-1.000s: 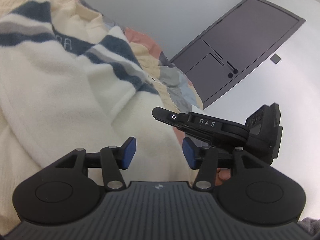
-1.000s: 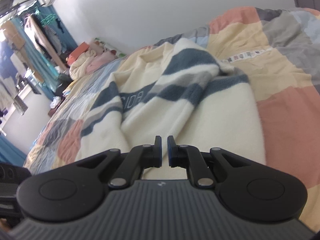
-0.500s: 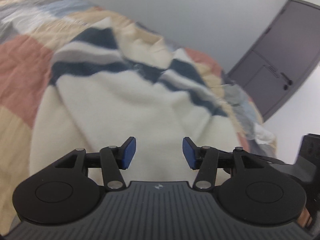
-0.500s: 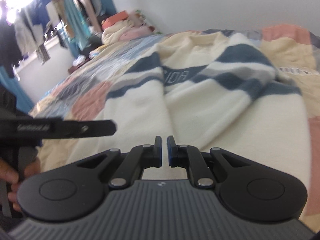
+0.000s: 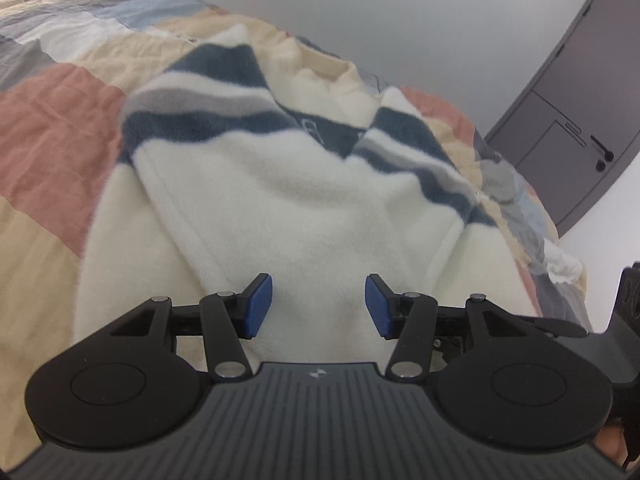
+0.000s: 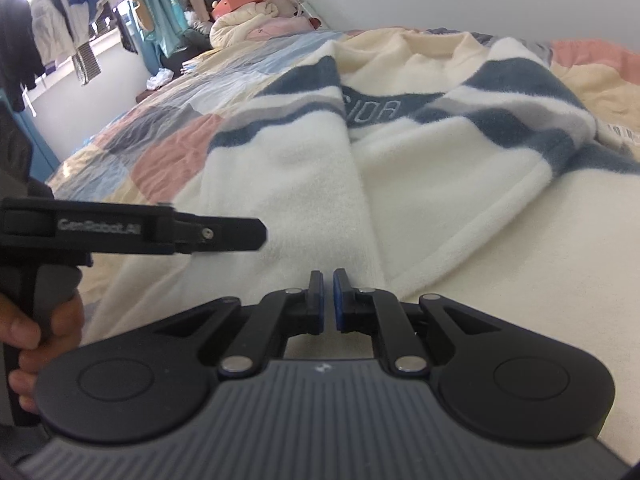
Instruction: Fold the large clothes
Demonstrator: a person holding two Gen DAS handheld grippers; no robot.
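Patchwork bedspread [image 5: 60, 120] carries the fleece sweater [image 5: 304, 208] – ahead of left gripper [image 5: 319, 306] agape, right gripper [image 6: 328, 300] pinched empty

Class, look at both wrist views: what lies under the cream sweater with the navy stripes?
The sweater lies on a patchwork quilt of peach, cream, grey and blue squares, visible all around it. Whatever is beneath the sweater's middle is covered.

Home bedroom, patchwork quilt [image 6: 172, 152] on bed, hanging clothes [image 6: 52, 20], grey door [image 5: 576, 120]
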